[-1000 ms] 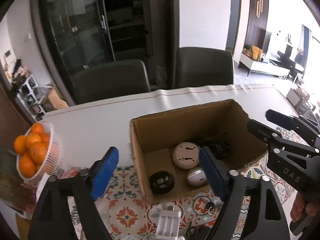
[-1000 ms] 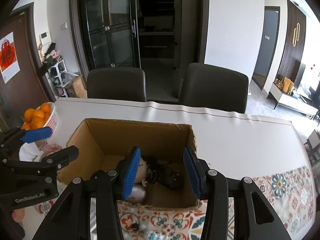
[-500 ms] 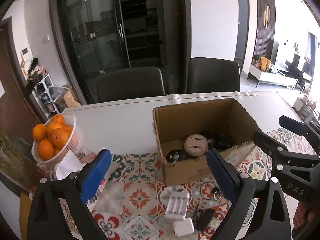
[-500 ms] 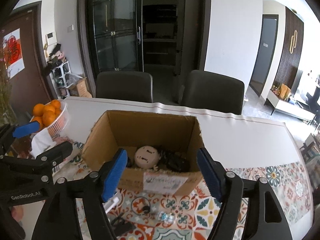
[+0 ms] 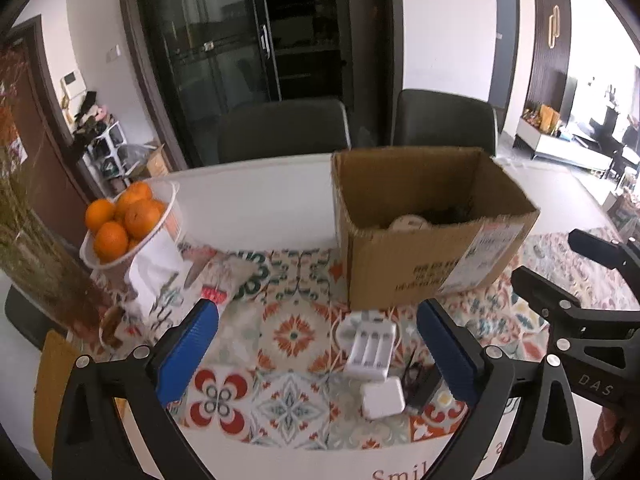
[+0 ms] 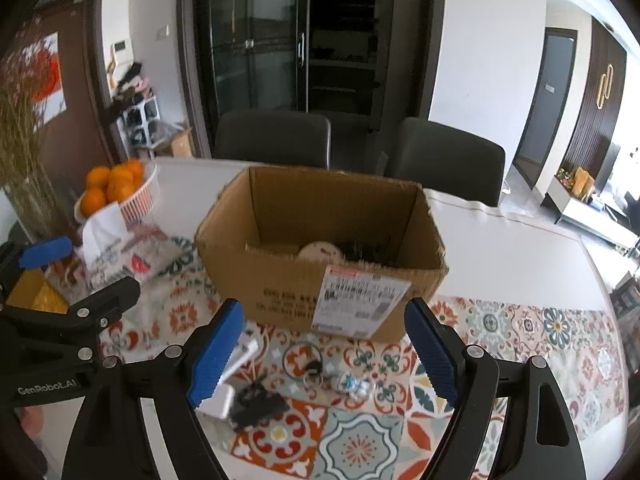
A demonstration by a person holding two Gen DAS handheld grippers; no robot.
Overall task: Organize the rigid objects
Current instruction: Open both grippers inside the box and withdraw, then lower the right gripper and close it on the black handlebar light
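- A dining room with dark glass cabinets and two dark chairs is lying behind a white table that is carrying a patterned runner.
- A cardboard box is standing on the runner, already holding a round beige device and dark items; the loose pieces are waiting in front of it: a white battery charger, a white adapter, a black tangled piece and a key ring.
- The left gripper is opening wide, with nothing pressed between its pads, the charger lying on the runner below the gap.
- The right gripper is also opening, gripping nothing, above the key ring.
- Both grippers are hovering close together over the same cluster, so they risk bumping each other.
- Pieces are touching; closing on one is likely to drag a neighbour or snag the thin cord by the charger.
- The bowl of oranges and the tissue pack are sitting near the left side, exposed to a careless swing.
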